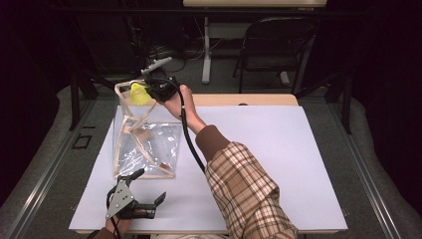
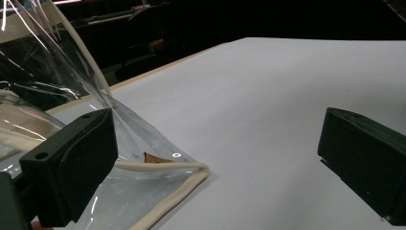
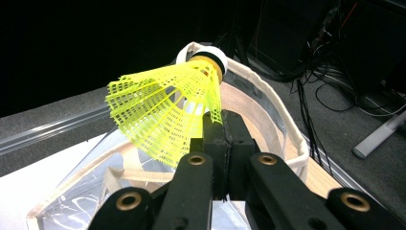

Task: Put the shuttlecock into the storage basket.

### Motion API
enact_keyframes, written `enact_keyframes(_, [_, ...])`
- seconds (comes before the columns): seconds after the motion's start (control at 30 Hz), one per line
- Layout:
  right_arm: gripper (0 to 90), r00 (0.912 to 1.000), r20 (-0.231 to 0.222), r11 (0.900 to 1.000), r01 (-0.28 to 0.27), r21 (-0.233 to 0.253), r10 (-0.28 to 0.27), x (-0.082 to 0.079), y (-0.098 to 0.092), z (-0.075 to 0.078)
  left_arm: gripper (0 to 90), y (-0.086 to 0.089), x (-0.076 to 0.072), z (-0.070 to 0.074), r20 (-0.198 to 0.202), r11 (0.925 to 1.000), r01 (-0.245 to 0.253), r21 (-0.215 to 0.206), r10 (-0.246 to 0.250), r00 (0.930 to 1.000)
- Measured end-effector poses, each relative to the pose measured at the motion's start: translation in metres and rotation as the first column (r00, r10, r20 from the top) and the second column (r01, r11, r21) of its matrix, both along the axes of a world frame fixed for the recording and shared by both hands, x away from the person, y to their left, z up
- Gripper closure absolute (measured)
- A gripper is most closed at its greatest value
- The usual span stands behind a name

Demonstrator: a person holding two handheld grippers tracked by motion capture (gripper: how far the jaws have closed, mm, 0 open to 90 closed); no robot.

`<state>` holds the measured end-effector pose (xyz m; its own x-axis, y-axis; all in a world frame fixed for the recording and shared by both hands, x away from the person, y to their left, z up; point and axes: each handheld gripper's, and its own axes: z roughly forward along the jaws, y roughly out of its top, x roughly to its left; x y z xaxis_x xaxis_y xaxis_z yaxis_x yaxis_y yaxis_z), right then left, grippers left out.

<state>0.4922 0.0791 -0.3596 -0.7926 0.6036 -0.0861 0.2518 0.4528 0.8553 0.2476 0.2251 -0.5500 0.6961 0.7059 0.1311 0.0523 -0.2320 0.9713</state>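
A clear plastic bag (image 1: 144, 144) with cream fabric trim stands on the white table, its mouth up at the far left. My right gripper (image 1: 152, 92) is shut on the skirt of a yellow shuttlecock (image 1: 140, 94) and holds it over the bag's mouth. In the right gripper view the shuttlecock (image 3: 167, 108) points its white cork away, above the bag's rim (image 3: 268, 103). My left gripper (image 1: 149, 186) rests open near the table's front edge, just in front of the bag's near corner (image 2: 191, 167), with one finger (image 2: 72, 167) against the plastic.
The white table top (image 1: 278, 149) stretches to the right of the bag. A folding chair (image 1: 276, 45) and a table leg (image 1: 206, 50) stand on the floor beyond the far edge, with cables (image 3: 330, 96) lying there.
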Motion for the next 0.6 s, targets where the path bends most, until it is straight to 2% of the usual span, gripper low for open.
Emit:
enact_keyframes(0.27, [89.9,1.0,-0.004,1.0,-0.002,-0.03,0.001,0.0022,0.0058,-0.0061,0.0,0.0002,0.0,0.0001,0.0,1.0,-0.001,-0.003,0.001,1.0])
enact_keyframes(0.6, [89.7,0.9995,-0.007,0.998,0.03,-0.047,-0.03,0.0052,0.0068,-0.0107,0.0,0.0001,-0.0001,0.0001,-0.001,1.0,0.002,-0.004,-0.002,1.0])
